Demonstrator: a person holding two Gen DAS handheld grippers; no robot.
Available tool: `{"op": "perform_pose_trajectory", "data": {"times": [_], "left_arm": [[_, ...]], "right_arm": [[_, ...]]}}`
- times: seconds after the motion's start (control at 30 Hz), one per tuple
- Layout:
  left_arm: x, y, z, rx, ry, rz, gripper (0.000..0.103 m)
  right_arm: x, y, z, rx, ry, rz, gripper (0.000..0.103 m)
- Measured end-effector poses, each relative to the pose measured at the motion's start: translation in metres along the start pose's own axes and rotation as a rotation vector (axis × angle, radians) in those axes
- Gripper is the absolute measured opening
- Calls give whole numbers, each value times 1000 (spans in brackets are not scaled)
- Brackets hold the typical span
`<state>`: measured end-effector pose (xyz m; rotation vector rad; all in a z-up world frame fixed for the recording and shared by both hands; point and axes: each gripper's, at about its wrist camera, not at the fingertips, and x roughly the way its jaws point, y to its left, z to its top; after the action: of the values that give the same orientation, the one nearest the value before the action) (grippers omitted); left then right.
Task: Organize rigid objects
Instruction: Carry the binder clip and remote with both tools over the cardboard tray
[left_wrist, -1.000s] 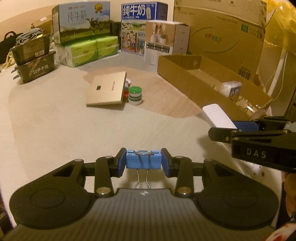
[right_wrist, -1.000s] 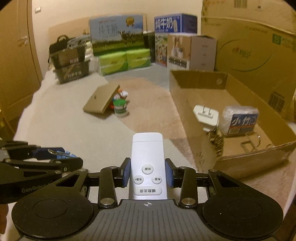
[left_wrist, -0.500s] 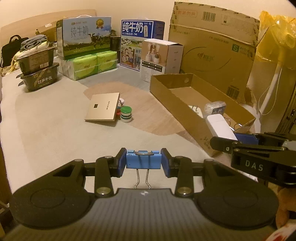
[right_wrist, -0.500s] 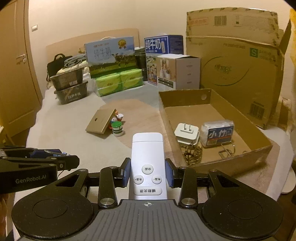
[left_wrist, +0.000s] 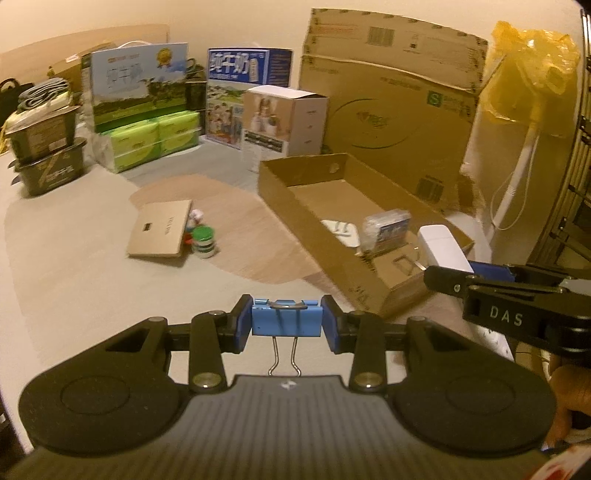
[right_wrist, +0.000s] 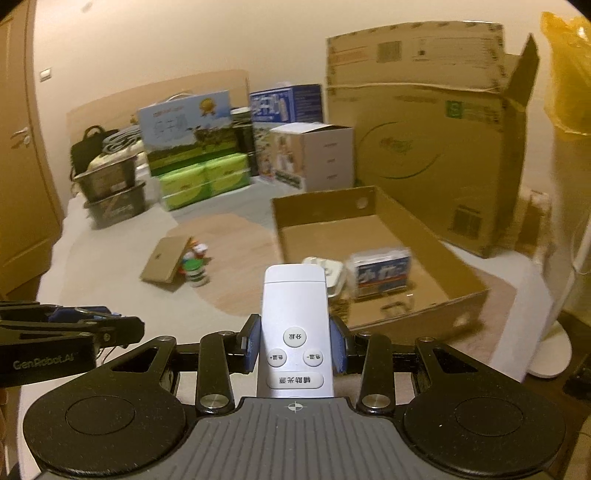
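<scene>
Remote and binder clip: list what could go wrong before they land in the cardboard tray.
1. The right gripper pinches only the lower end of the white remote; its long free end might pivot or slip.
2. The two grippers are close together, the left gripper holding the blue binder clip; they could collide over the tray.
3. The cardboard tray already holds a white plug adapter and a small packet near its front; a drop may hit them.

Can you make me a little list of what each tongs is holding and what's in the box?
left tongs: shut on a blue binder clip
right tongs: shut on a white remote, buttons facing up
cardboard box: open top, on the floor ahead
in the box: white plug, small blue packet
left on the floor: flat tan box, green-lidded jar
</scene>
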<state>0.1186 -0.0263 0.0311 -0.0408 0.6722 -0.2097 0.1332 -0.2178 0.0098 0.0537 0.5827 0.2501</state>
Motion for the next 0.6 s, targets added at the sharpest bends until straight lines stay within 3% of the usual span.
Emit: {"op": "perform_pose_trajectory", "data": {"times": [0.6], "left_arm": [[23, -49, 25, 49, -4, -72, 36]], "right_arm": [[-12, -58, 17, 37, -21, -78, 39]]}}
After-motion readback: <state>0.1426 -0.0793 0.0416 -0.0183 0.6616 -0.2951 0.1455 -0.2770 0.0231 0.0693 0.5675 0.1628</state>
